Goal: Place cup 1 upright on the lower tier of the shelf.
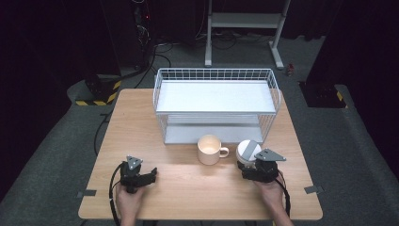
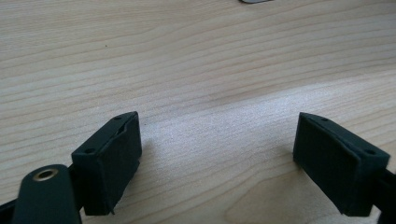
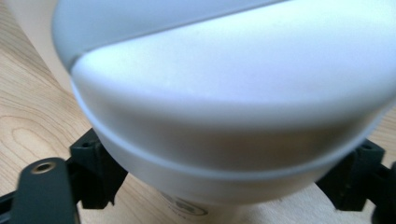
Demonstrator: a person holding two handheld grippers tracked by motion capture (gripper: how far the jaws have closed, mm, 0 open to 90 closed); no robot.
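Note:
A white round container (image 1: 245, 149) with a grey slanted top stands on the wooden table (image 1: 188, 188), right of a cream mug (image 1: 209, 149). My right gripper (image 1: 248, 164) reaches it from the near side. In the right gripper view the container (image 3: 224, 107) looms very close, and its narrower lower part sits between the jaws of my right gripper (image 3: 222, 186). Its bulging body hides whether the pads press on it. My left gripper (image 1: 151, 175) rests low at the table's near left, and in the left gripper view it (image 2: 217, 158) stands open over bare wood.
A white wire two-level rack (image 1: 216, 75) stands at the back middle of the table, just behind the mug and container. Tape marks (image 1: 87, 193) sit near both front corners. Cables and a metal stand's legs (image 1: 277, 56) lie on the floor beyond.

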